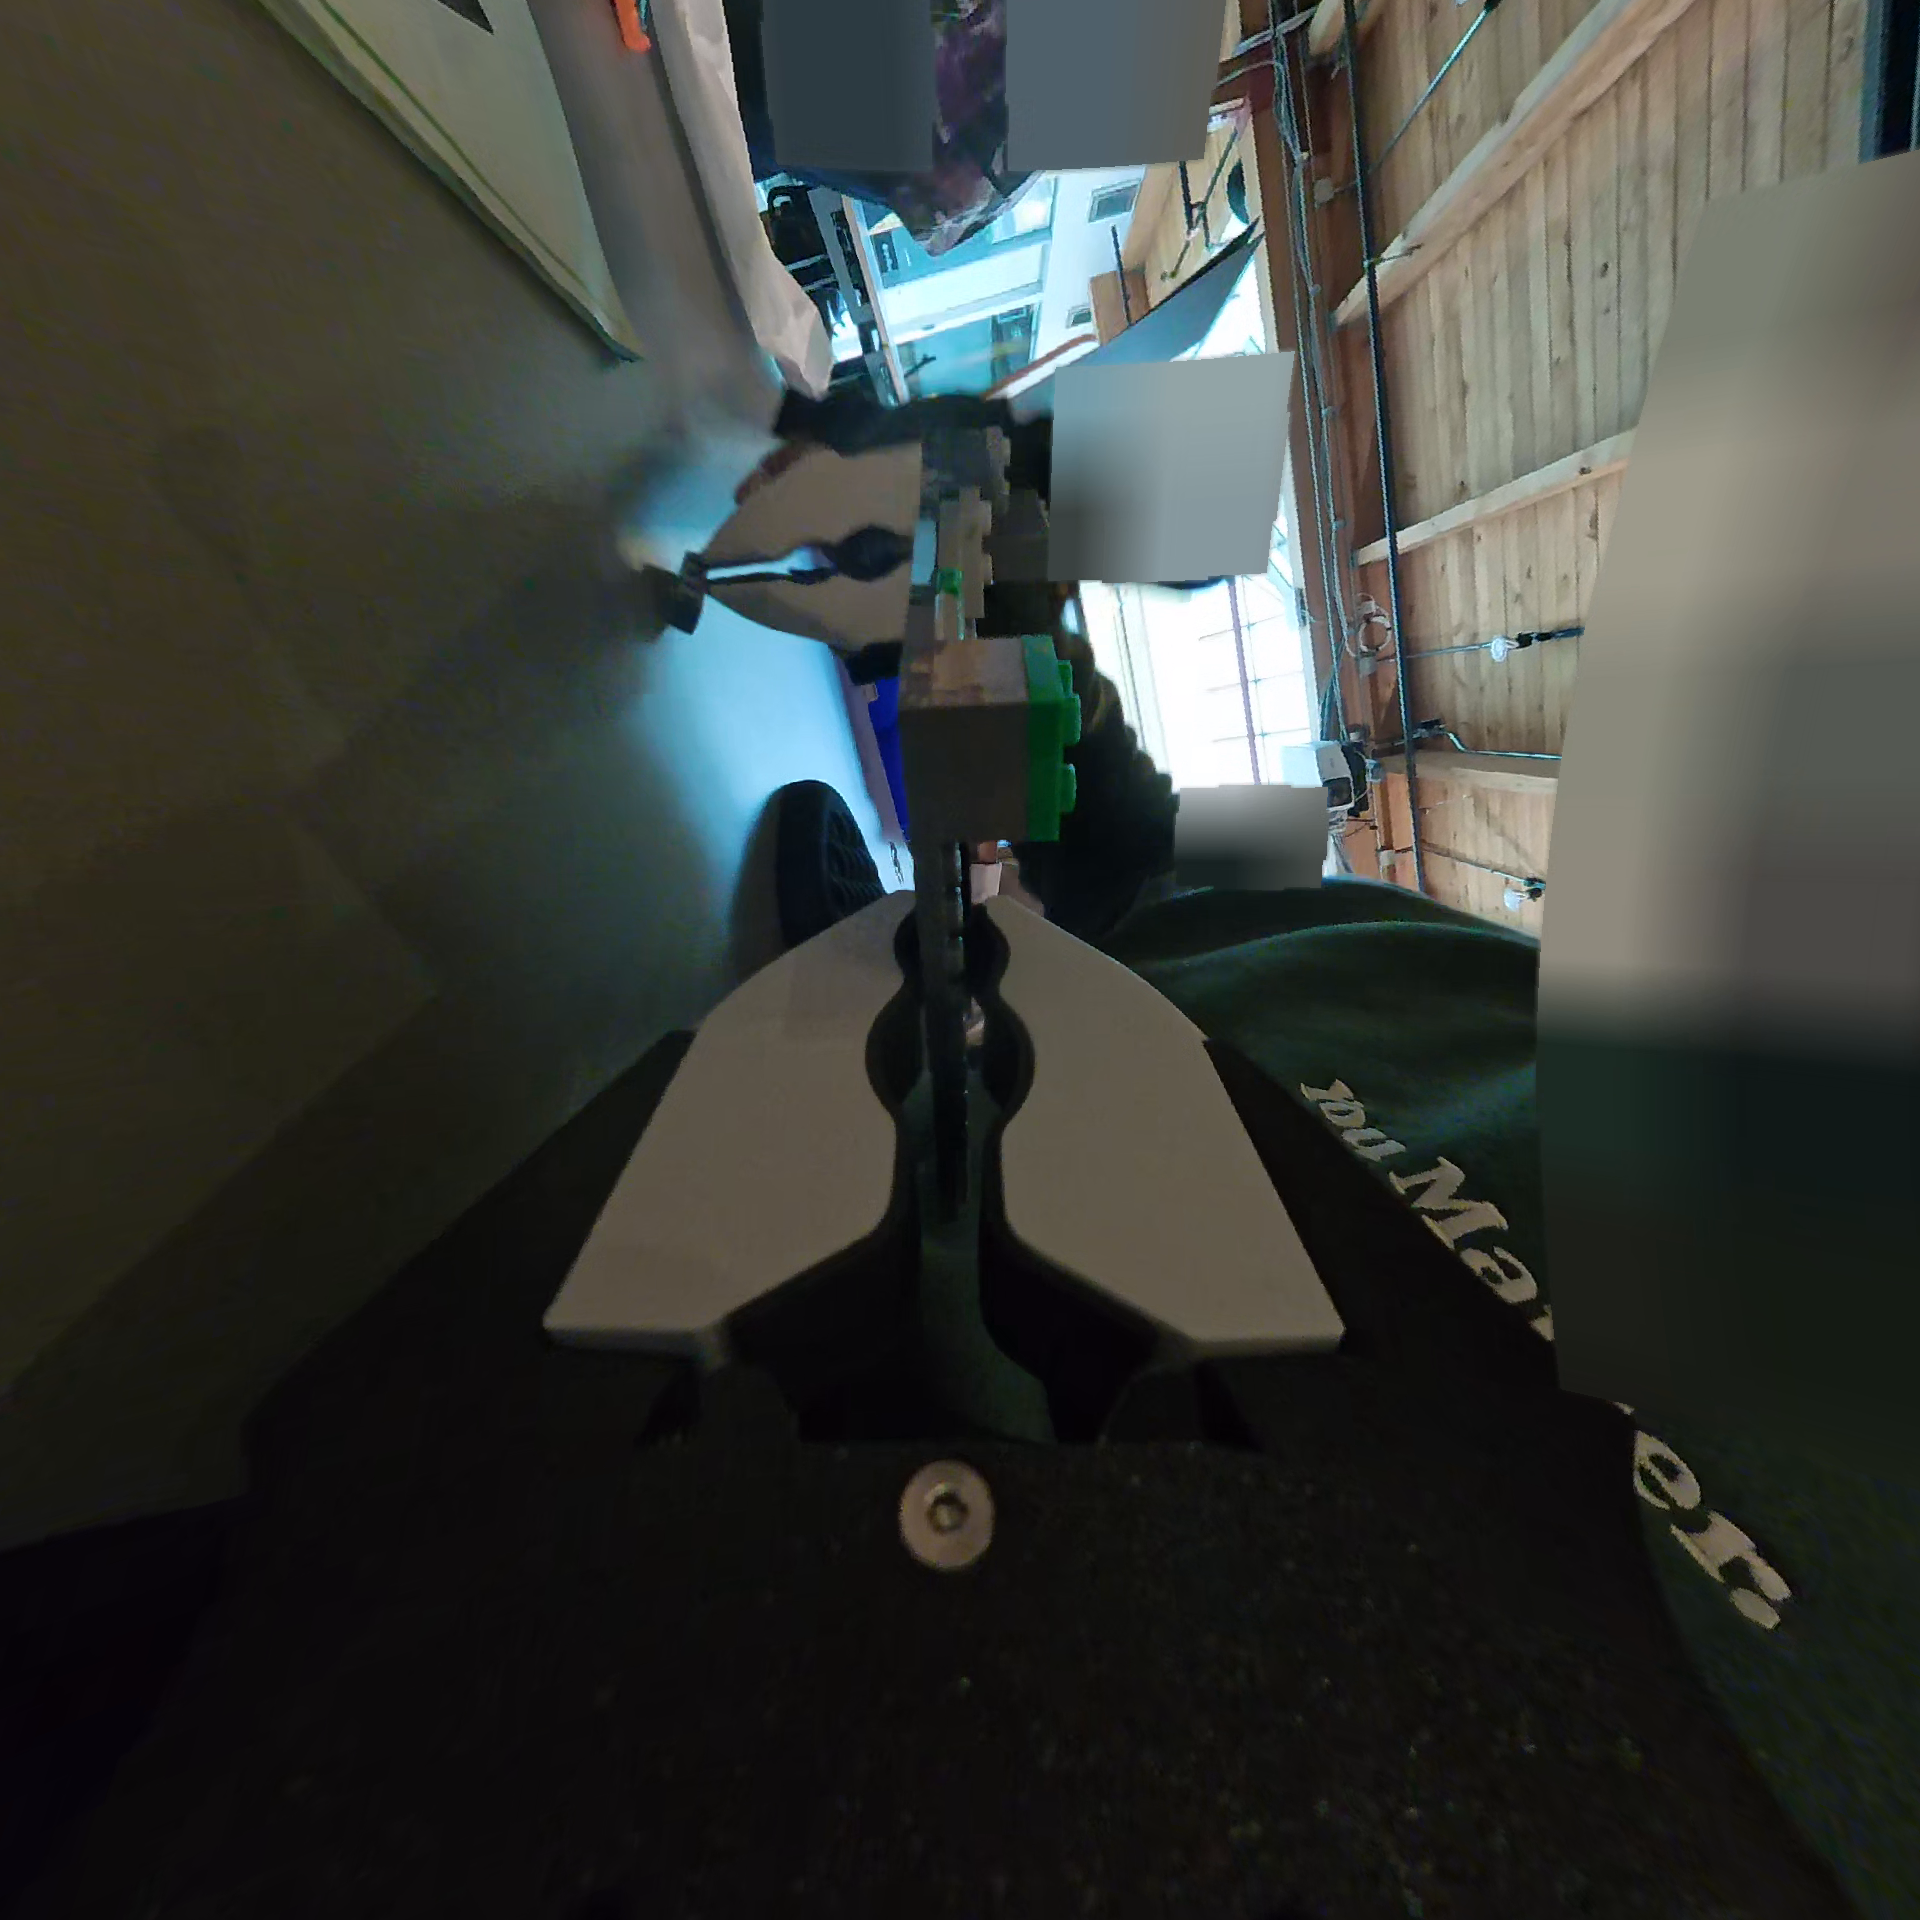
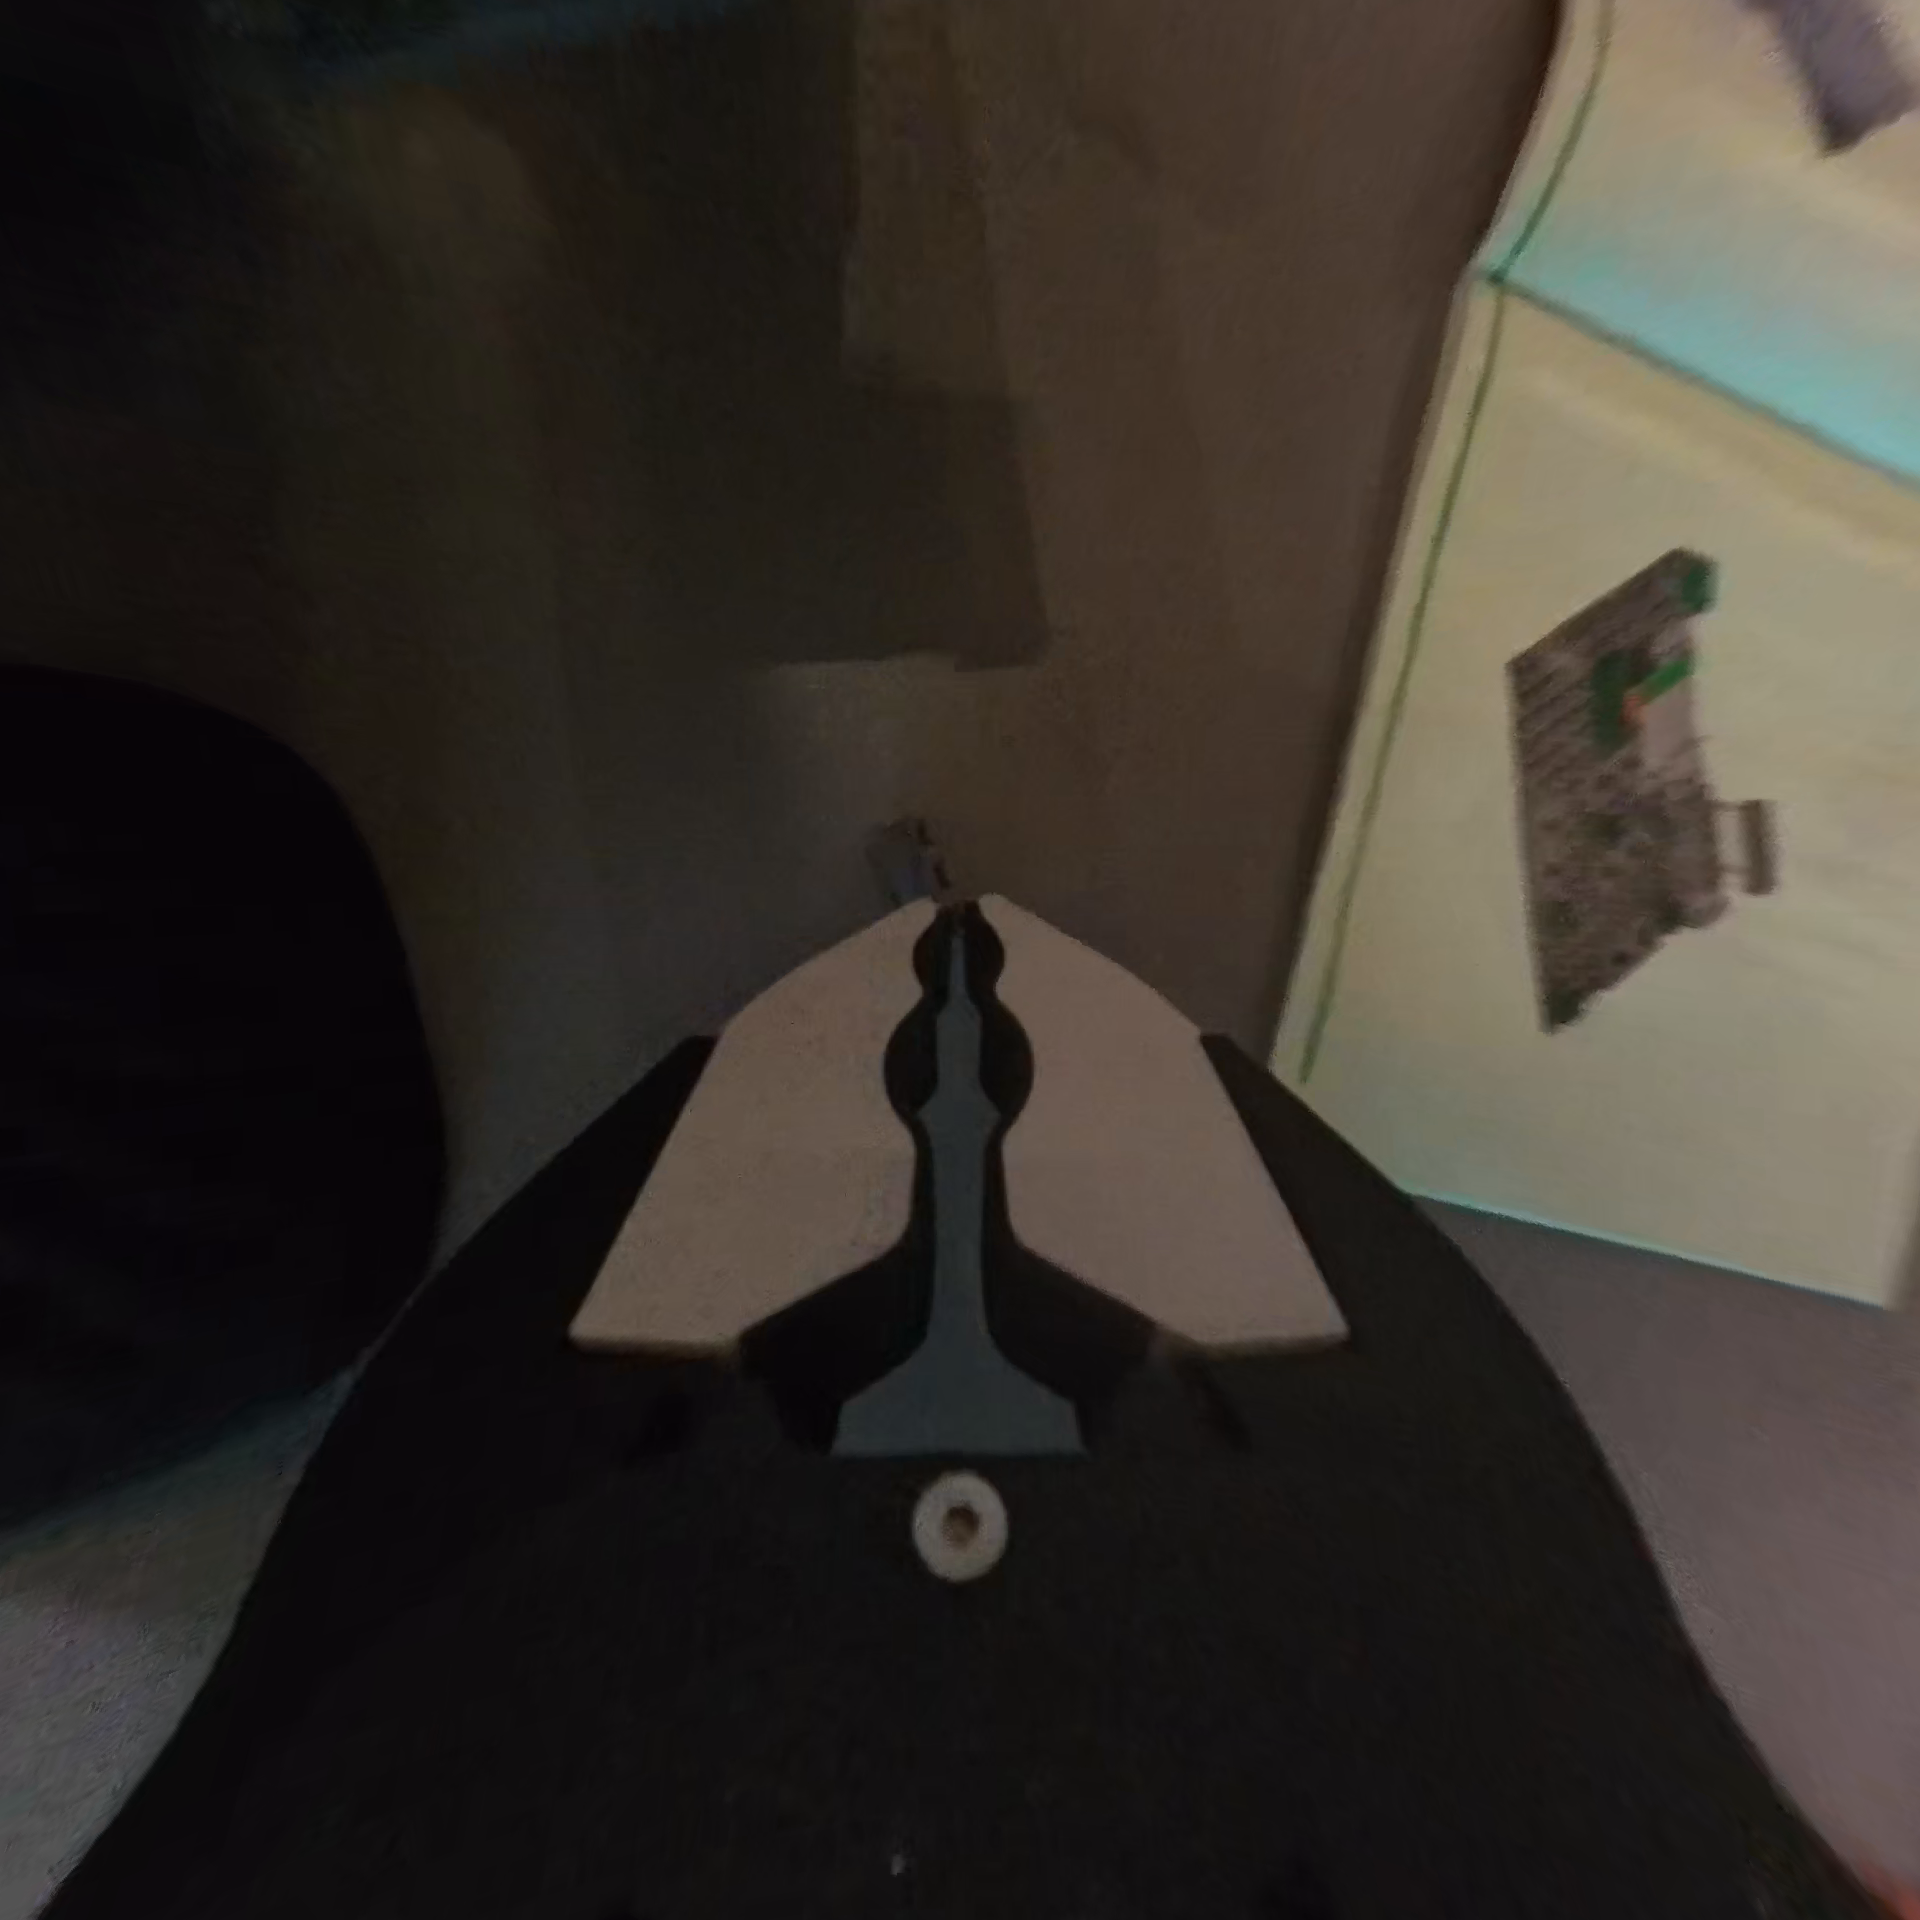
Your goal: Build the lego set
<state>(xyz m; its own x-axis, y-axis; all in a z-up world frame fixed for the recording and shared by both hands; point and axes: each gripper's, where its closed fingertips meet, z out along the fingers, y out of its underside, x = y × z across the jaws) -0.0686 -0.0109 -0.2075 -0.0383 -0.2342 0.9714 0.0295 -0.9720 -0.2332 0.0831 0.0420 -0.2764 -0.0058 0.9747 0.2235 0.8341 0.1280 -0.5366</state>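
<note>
Left tongs: narrow, clamped on the edge of a dark baseplate held edge-on, off the worktop. Grey block with green bricks sits on the plate beyond the tips. Right tongs: nearly closed, pinching a small grey piece. Instruction booklet lies at the worktop's right side.

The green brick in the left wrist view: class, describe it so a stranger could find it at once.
Start at the left gripper, whose jaws clamp a dark plate edge-on. Follow the plate up to a grey block. The green brick sits on that block's right face, the only bright green, studded piece.
</note>
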